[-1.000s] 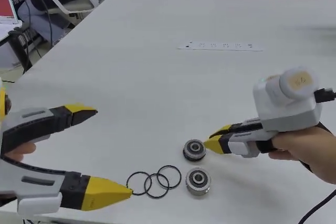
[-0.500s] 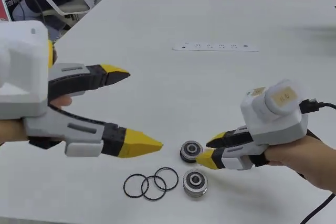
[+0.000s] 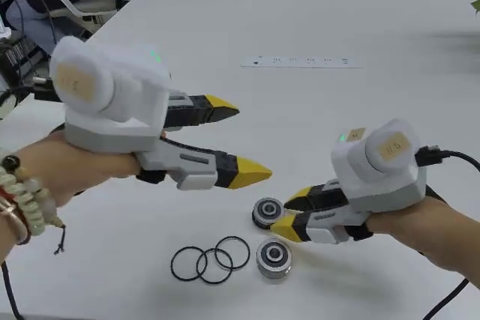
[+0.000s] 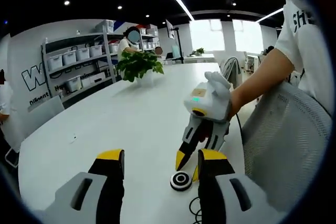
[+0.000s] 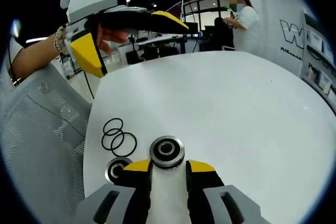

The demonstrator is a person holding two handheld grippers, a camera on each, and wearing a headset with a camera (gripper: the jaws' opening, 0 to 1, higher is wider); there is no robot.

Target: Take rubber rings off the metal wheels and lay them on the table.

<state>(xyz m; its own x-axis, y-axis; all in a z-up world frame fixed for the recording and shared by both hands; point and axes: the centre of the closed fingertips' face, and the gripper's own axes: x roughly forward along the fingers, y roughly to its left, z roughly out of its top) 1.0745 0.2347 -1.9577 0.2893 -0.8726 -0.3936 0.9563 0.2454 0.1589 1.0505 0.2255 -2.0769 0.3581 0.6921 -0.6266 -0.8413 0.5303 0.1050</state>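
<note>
Rubber rings (image 3: 210,258) loose on white table (image 3: 375,125)

The left gripper (image 3: 253,142) hovers at 11 o'clock of the wheels, jaws wide apart and empty. The right gripper (image 3: 280,215) is narrowly parted and empty, its tips just beside the far metal wheel (image 3: 267,212). The near metal wheel (image 3: 274,257) lies flat, silvery with a dark hub. The three thin black loops overlap at its 9 o'clock.

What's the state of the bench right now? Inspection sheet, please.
Surface: white table, wide and flat.
Job's things: far wheel and near wheel lying flat; three loose rings overlapping beside the near wheel. Rings left on the wheels: cannot tell.
Clutter: white strip further back.
Tools: left tool open, in the air; right tool open, tips at the far wheel.
Cables: black cable off the right tool.
Surroundings: chair, plant, shelves.
</note>
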